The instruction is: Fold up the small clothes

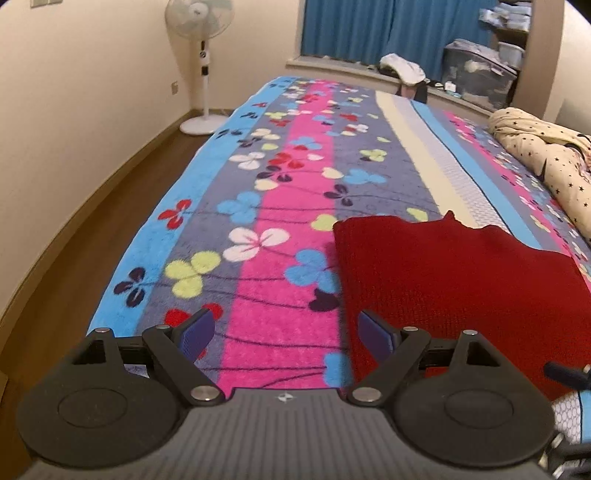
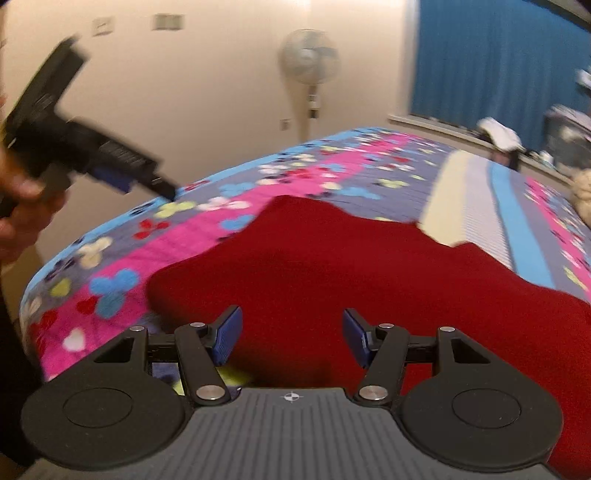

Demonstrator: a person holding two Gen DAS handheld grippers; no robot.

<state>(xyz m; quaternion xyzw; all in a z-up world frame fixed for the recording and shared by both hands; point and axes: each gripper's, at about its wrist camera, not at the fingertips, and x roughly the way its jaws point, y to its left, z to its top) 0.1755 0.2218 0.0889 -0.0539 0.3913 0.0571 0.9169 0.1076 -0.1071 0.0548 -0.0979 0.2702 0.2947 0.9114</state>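
Left gripper [image 1: 284, 334] has its jaws spread wide with nothing between them, hanging over the blanket [image 1: 258, 206] just beside the left edge of the red knit garment [image 1: 443, 280]; right gripper [image 2: 291, 334] has its jaws parted about halfway, also empty, poised above the near part of the same garment; from the right wrist view the left gripper shows blurred at upper left, with the person's hand [image 2: 22, 206] on it. Garment lies flat on the flowered blanket on the bed, looks already folded at least once, far edge ragged with small points sticking up; likely soft, light, floppy knit, no stiffness, will sag and drape when lifted, slightly grippy on the fleecy blanket so may drag it; best taken at corners or along an edge, pinching both layers, one gripper per corner; a middle pinch would bunch it. Fan [image 1: 199, 22] and blue curtain [image 1: 351, 26] behind; spotted bedding [image 1: 546, 155] at right.
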